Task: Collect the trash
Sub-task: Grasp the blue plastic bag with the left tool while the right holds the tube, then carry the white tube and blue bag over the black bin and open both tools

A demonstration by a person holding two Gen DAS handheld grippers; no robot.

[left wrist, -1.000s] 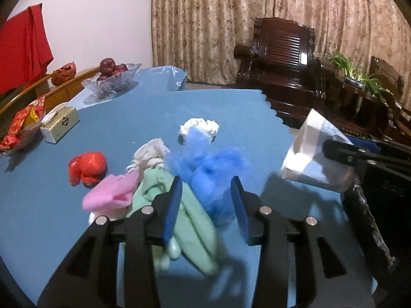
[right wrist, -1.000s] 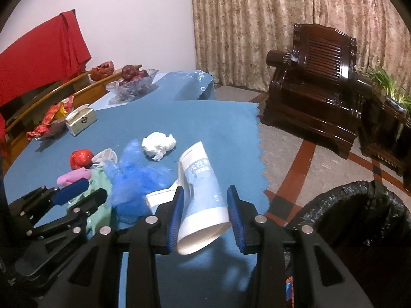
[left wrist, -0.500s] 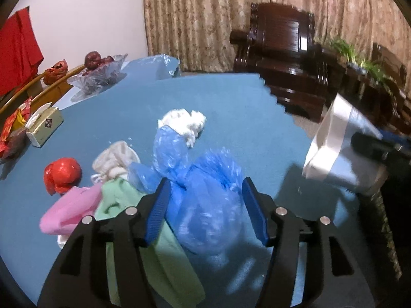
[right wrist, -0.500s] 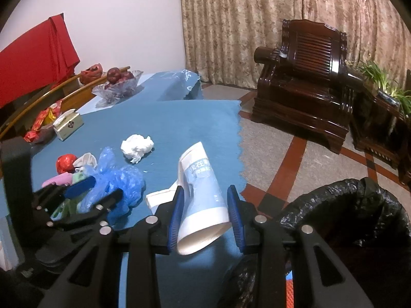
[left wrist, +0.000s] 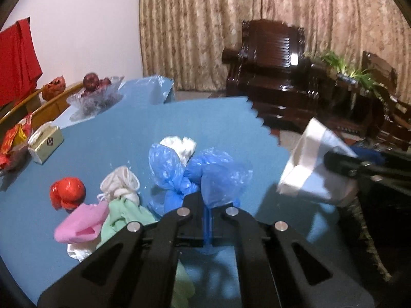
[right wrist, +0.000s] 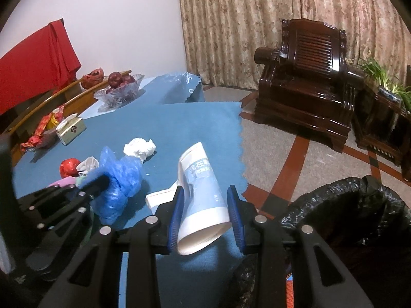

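left wrist view shows the left gripper (left wrist: pixel 207 213) with its fingers clamped together on a fold of the blue plastic bag (left wrist: pixel 203 177), which sits bunched on the blue table (left wrist: pixel 179 118) just in front of a white tissue wad (left wrist: pixel 179 146). beside it to the left lie a cream cloth knot (left wrist: pixel 120 182), a green cloth (left wrist: pixel 125 211), a pink cloth (left wrist: pixel 82 223) and a red wrapper ball (left wrist: pixel 67 191).

the bag looks thin, light and crinkly. it should give no resistance, but film like that slides, so a pinch on a gathered, knotted part seems safer than on a single loose layer, which could slip out or tear.

right wrist view has the right gripper (right wrist: pixel 205 215) holding a crushed paper cup (right wrist: pixel 203 195) between its fingers, squeezed across the body near the rim. the cup is light and already dented; harder pressure would likely only flatten it further. it hangs at the table edge, close to the black-lined trash bin (right wrist: pixel 359 205) at lower right, where both pieces presumably go.
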